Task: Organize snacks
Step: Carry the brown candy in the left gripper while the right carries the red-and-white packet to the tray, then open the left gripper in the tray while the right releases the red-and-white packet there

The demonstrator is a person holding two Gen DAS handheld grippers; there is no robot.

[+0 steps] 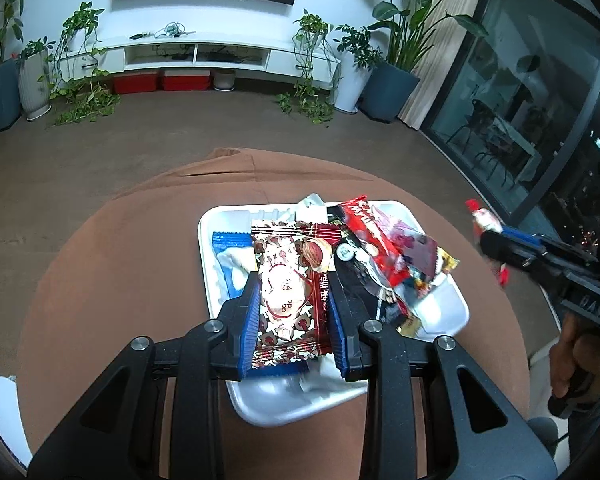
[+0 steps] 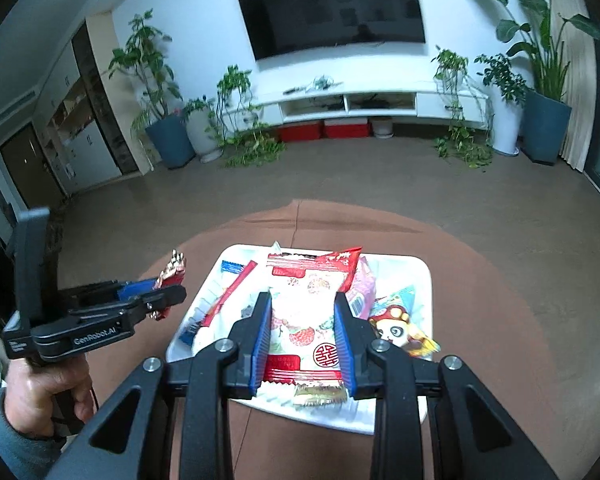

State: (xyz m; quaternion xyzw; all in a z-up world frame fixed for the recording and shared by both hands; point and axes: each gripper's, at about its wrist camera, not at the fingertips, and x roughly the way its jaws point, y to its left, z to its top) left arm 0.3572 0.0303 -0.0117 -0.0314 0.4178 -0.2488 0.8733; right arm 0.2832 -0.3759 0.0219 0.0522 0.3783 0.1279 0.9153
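So my left gripper (image 1: 293, 300) pinches a brown-patterned snack pack (image 1: 288, 280), right gripper (image 2: 303, 320) clamps a strawberry-print pack (image 2: 306, 312), both probably above the white tray (image 2: 420, 276).

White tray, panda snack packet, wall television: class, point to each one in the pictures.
white tray (image 2: 422, 276), right wrist view, bare far right corner.
panda snack packet (image 2: 396, 326), right wrist view, panda face.
wall television (image 2: 332, 4), right wrist view, screen centre.

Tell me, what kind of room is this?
Most likely a home living room: a big TV hangs on the wall above a long white media cabinet, with potted plants standing on the floor alongside.
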